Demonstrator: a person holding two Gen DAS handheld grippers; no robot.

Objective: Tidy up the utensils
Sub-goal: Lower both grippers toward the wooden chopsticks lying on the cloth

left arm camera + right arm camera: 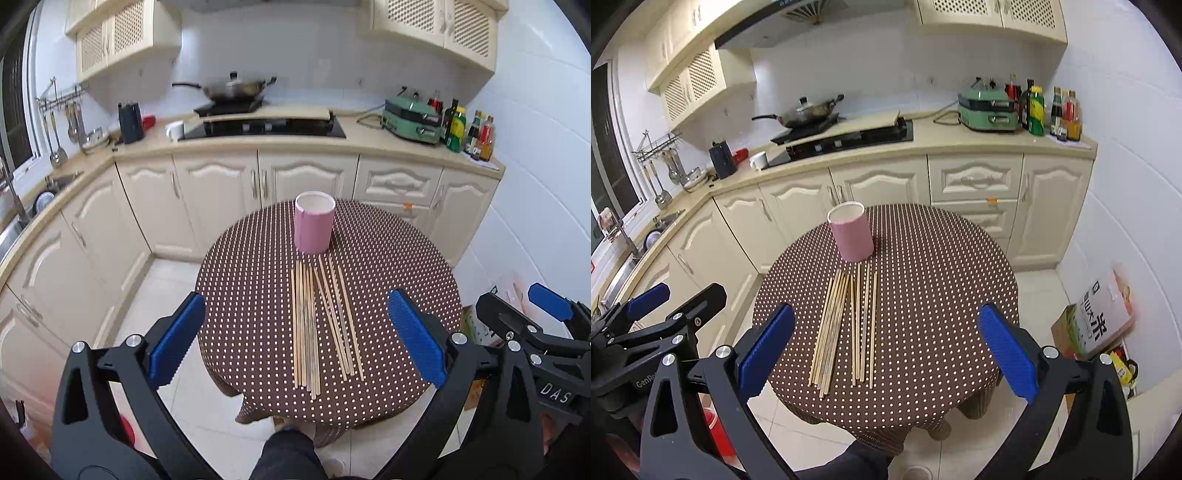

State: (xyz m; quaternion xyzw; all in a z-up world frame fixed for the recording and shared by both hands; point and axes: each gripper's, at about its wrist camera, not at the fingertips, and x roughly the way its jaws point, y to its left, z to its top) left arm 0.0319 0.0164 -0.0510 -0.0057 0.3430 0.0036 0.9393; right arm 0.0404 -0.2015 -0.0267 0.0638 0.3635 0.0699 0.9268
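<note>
The left gripper (295, 332) has black angular arms with triangular cut-outs, round silver screws at the joints, and blue ribbed pads (415, 338) on the fingers. The right gripper (886, 347) is built the same; at the lower right of the left view its body shows white letters "DAS". A dark trouser leg (286, 458) fills the bottom centre.

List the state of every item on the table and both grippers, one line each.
pink cup: upright, mouth open, nothing visible inside.
chopsticks: lying flat in two loose bunches in front of the cup.
left gripper: open, holding nothing, above the table's near edge.
right gripper: open, holding nothing.
table: covered by a dotted brown cloth.
</note>
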